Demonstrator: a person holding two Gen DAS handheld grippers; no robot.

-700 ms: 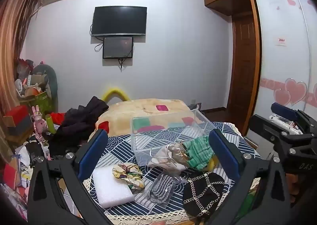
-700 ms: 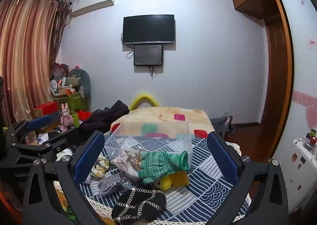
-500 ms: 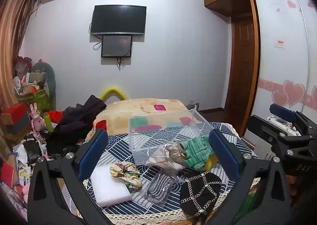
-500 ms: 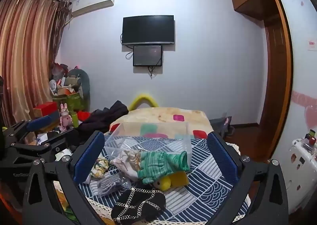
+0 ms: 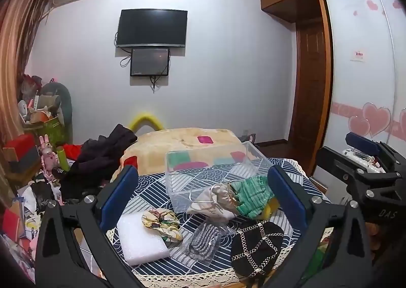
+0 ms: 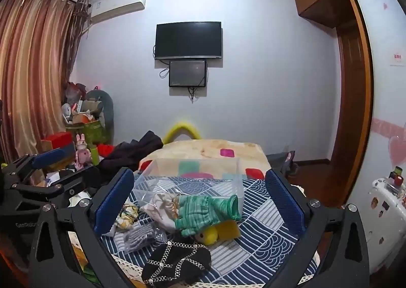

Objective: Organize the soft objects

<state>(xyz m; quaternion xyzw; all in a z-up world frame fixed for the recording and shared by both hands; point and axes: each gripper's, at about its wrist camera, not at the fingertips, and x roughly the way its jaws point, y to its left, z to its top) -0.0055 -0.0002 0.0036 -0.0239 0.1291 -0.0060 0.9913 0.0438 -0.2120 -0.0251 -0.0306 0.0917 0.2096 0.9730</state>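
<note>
A bench [image 5: 162,186] under a navy patterned cloth carries a clear plastic box [image 5: 210,173], with soft goods heaped at its near side: green knit [image 5: 251,197], cream drawstring pouch [image 5: 213,203], black chain-trimmed hat [image 5: 256,244], white foam block [image 5: 142,239]. Left tool [image 5: 203,194] and right tool [image 6: 199,201] both gape wide, holding nothing. "DAS" marks one frame, "GenRobot" the other, faintly.

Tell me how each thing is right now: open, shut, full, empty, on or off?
Left gripper: open, holding nothing.
Right gripper: open, holding nothing.
Clear plastic box: no lid on it, empty.
Drawstring pouch: cinched shut.
Television: screen dark.
</note>
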